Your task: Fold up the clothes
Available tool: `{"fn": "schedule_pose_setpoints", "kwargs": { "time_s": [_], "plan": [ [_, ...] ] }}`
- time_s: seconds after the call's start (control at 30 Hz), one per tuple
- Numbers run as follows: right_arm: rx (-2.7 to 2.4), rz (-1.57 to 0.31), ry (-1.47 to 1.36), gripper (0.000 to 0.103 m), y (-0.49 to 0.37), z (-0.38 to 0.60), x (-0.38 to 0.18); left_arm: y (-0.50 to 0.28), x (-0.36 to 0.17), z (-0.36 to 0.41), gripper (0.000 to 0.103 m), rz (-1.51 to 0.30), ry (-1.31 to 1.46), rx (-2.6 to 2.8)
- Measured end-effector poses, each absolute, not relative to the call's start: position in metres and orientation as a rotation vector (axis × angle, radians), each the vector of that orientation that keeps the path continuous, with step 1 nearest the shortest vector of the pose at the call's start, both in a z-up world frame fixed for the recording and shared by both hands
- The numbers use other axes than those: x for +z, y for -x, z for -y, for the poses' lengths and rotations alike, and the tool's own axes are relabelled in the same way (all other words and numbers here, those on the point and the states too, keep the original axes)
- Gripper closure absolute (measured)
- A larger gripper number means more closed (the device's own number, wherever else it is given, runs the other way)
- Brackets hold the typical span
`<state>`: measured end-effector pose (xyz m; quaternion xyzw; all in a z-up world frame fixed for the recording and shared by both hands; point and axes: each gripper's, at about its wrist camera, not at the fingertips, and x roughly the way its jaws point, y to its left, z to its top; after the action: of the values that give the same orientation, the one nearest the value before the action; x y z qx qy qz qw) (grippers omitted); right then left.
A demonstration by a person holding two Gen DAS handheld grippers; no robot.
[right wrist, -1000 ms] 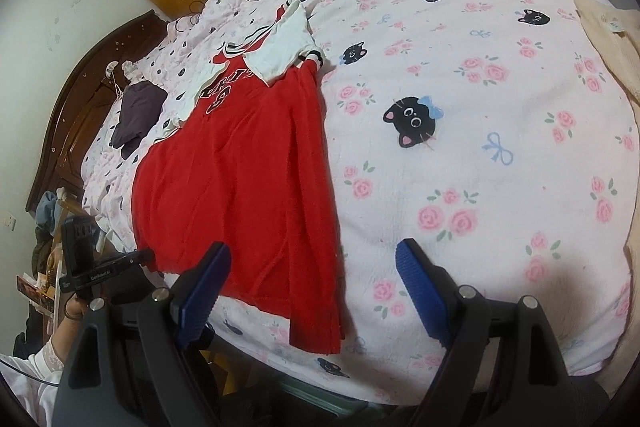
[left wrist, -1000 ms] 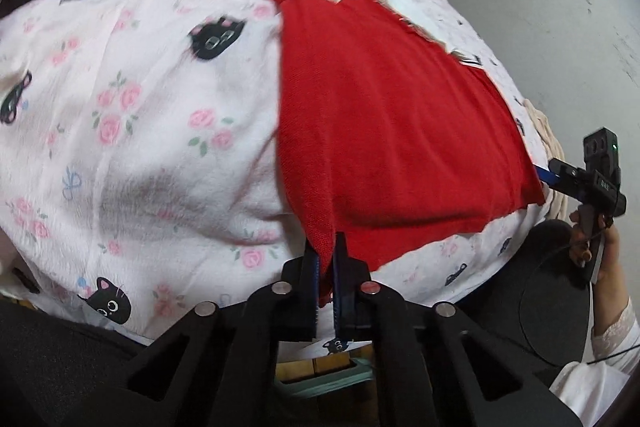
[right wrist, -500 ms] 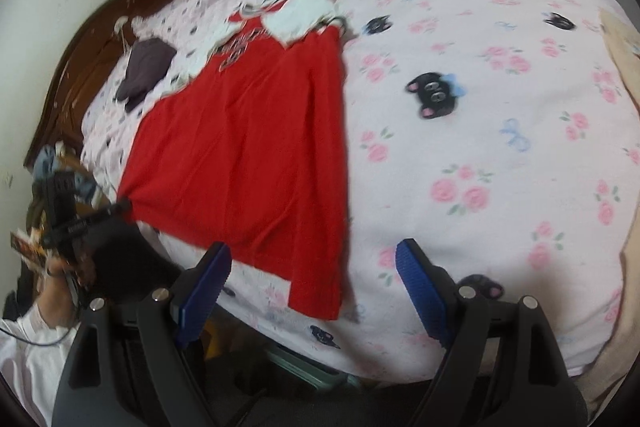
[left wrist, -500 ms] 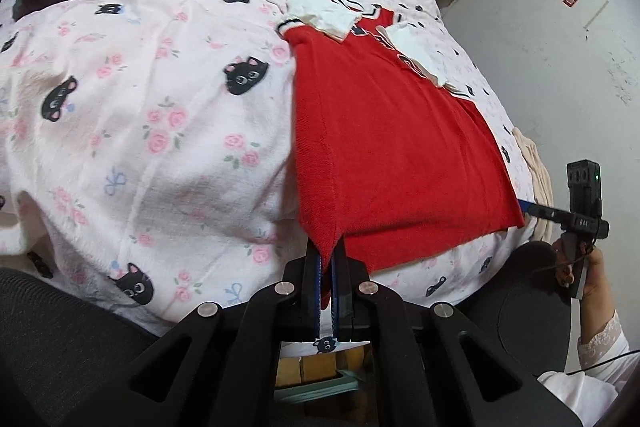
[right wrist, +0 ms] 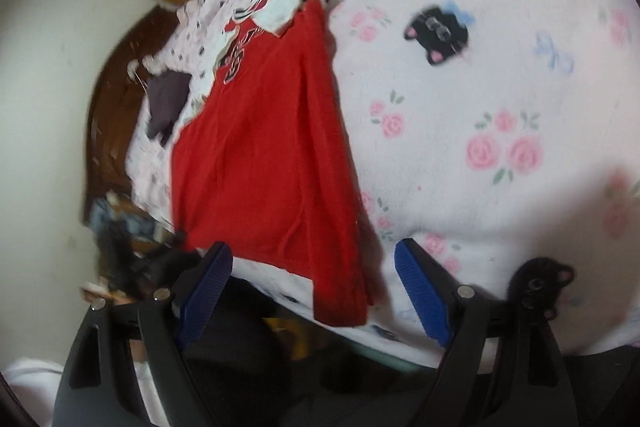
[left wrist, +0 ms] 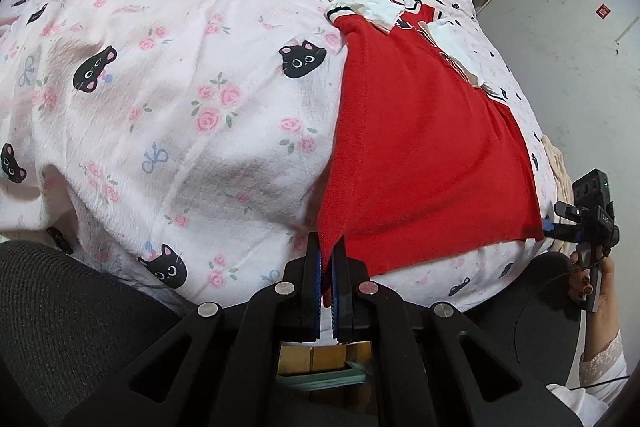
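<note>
left gripper (left wrist: 328,259) is clamped on the near hem corner of the red jersey (left wrist: 420,147), which lies flat on the pink cat-print bedspread (left wrist: 180,107). right gripper (right wrist: 312,267) hangs wide apart just off the jersey's other hem corner, pinching nothing.

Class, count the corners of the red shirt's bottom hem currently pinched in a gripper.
1: the left gripper pinches the red shirt's near hem corner; the other corner lies free beside the open right gripper.
</note>
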<state>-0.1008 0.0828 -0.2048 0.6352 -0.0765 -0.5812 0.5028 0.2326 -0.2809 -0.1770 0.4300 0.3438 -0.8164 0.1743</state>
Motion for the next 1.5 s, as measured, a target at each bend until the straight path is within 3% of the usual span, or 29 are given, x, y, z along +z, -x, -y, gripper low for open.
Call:
{"fn": "schedule_pose_setpoints", "kwargs": {
  "time_s": [0.13, 0.33, 0.43, 0.5, 0.53, 0.8, 0.93, 1.17, 1.5],
  "plan": [
    [-1.371, 0.245, -1.577, 0.022, 0.108, -0.083, -0.214, -0.232, -0.178, 0.282, 0.100, -0.976, -1.221, -2.308],
    [-1.354, 0.180, -1.559, 0.024, 0.101, -0.076, -0.212, -0.230, -0.180, 0.284, 0.100, -0.987, -1.224, -2.304],
    [-1.327, 0.129, -1.572, 0.053, 0.094, -0.068, -0.217, -0.230, -0.181, 0.284, 0.100, -0.988, -1.227, -2.301],
    [-1.309, 0.084, -1.604, 0.090, 0.089, -0.060, -0.225, -0.229, -0.182, 0.284, 0.100, -0.988, -1.230, -2.298],
    [-1.307, 0.056, -1.622, 0.092, 0.087, -0.056, -0.230, -0.229, -0.182, 0.284, 0.100, -0.988, -1.231, -2.297],
    [-1.337, 0.045, -1.573, 0.096, 0.080, -0.058, -0.222, -0.232, -0.178, 0.285, 0.100, -1.024, -1.206, -2.313],
    [-1.357, 0.110, -1.494, 0.097, 0.081, -0.067, -0.201, -0.241, -0.161, 0.287, 0.100, -1.080, -1.140, -2.366],
    [-1.322, 0.225, -1.360, 0.097, 0.081, -0.087, -0.160, -0.251, -0.113, 0.275, 0.100, -1.027, -1.056, -2.518],
    [-1.325, 0.231, -1.282, 0.097, 0.087, -0.086, -0.126, -0.247, -0.089, 0.287, 0.100, -1.068, -0.977, -2.536]
  ]
}}
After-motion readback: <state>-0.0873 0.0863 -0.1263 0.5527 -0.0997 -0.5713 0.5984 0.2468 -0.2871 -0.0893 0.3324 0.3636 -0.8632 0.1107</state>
